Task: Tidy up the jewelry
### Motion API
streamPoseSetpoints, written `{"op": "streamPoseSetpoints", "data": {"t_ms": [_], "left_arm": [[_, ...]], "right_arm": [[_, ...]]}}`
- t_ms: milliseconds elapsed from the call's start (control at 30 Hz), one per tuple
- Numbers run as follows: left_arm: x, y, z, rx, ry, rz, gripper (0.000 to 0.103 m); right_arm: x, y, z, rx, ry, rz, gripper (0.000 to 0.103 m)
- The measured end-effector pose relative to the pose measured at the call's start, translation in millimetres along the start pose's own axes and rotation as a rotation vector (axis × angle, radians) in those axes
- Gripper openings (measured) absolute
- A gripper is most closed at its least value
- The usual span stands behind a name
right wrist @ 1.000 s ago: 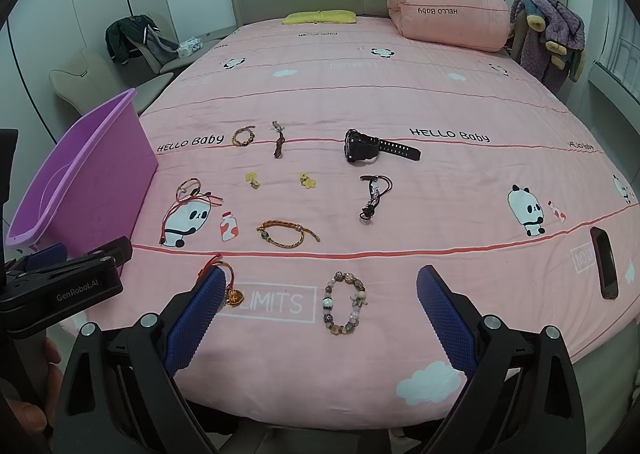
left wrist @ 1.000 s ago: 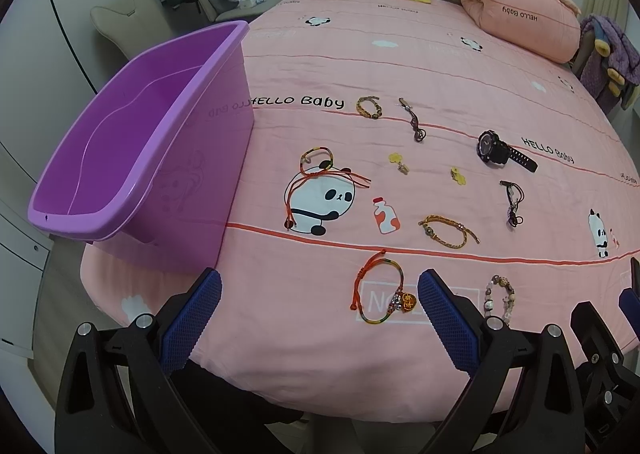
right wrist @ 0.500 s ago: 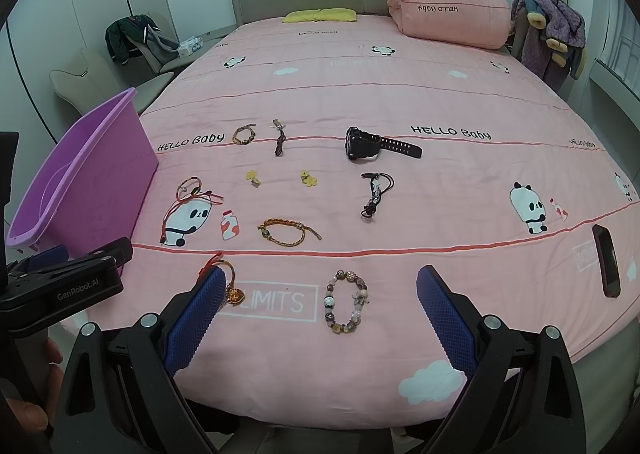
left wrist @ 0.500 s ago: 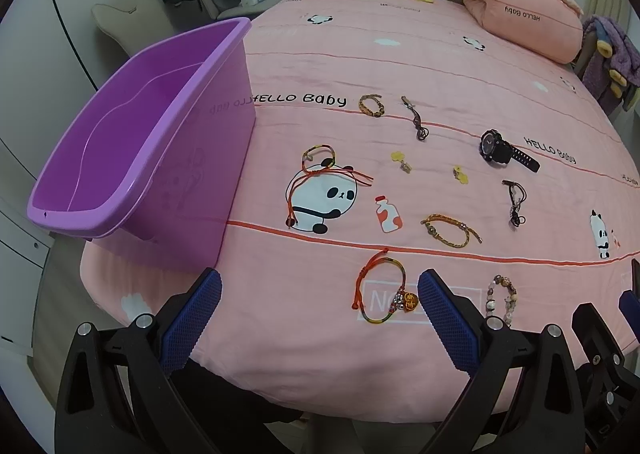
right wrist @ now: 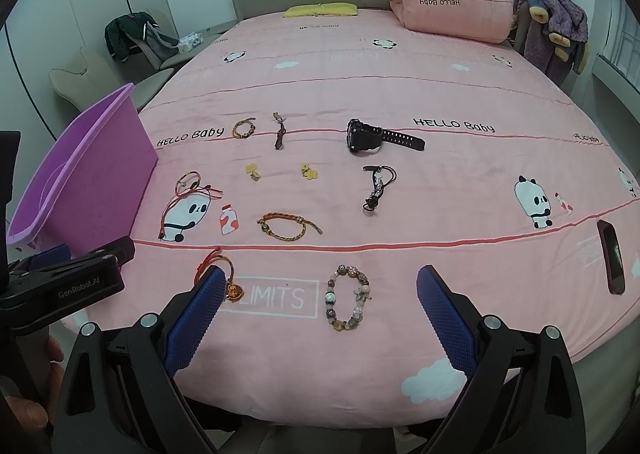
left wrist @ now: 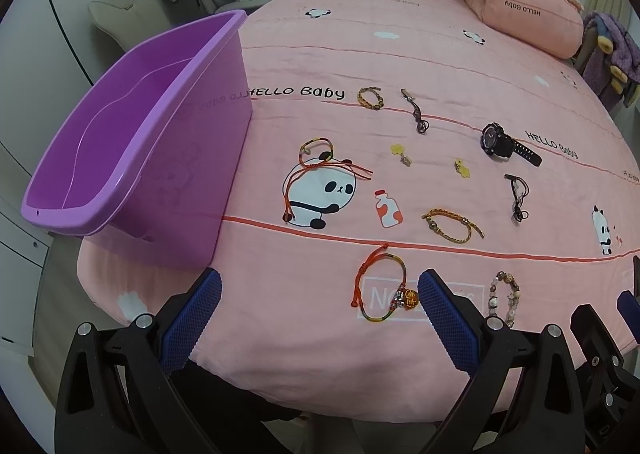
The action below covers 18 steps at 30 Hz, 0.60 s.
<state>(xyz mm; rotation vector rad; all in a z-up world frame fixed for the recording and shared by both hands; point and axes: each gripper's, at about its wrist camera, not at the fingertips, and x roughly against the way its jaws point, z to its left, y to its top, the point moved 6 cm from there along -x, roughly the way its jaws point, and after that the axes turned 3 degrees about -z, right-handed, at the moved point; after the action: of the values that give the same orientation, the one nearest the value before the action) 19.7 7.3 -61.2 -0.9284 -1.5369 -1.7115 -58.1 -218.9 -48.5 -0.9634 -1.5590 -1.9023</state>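
Observation:
Several pieces of jewelry lie spread on the pink bedspread (left wrist: 400,46). A red-corded bracelet with a gold charm (left wrist: 382,290) lies nearest my left gripper (left wrist: 318,312), which is open and empty above the bed's front edge. A beaded bracelet (right wrist: 347,297) lies between the fingers of my right gripper (right wrist: 318,308), also open and empty. Farther off lie a braided bracelet (right wrist: 288,228), a black watch (right wrist: 366,135), a black cord (right wrist: 376,188) and two yellow earrings (right wrist: 253,171). An empty purple bin (left wrist: 132,134) stands at the left edge of the bed.
A black phone (right wrist: 611,256) lies on the bed at the right. A pink pillow (right wrist: 448,10) and a yellow cushion (right wrist: 320,10) sit at the head. A chair with dark clothes (right wrist: 136,36) stands left of the bed. The left gripper (right wrist: 64,282) shows in the right wrist view.
Both views have shifted only slightly; the grippers stay open above the bed's front edge. No jewelry has moved.

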Motion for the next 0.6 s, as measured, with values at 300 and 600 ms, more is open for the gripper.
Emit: {"op": "streamPoseSetpoints", "data": {"t_ms": [300,600], "left_arm": [[-25.8,-13.2,-0.4,-0.016,-0.004,0.034,0.097],[-65.0,-32.6,-1.5,-0.029,-0.02,0.081,0.097]], "right_arm": [[-23.7,-21.2,-16.2,-0.003,0.01,0.041,0.092],[-56.0,-38.6,-29.5,-0.013,0.01,0.089,0.092]]}}
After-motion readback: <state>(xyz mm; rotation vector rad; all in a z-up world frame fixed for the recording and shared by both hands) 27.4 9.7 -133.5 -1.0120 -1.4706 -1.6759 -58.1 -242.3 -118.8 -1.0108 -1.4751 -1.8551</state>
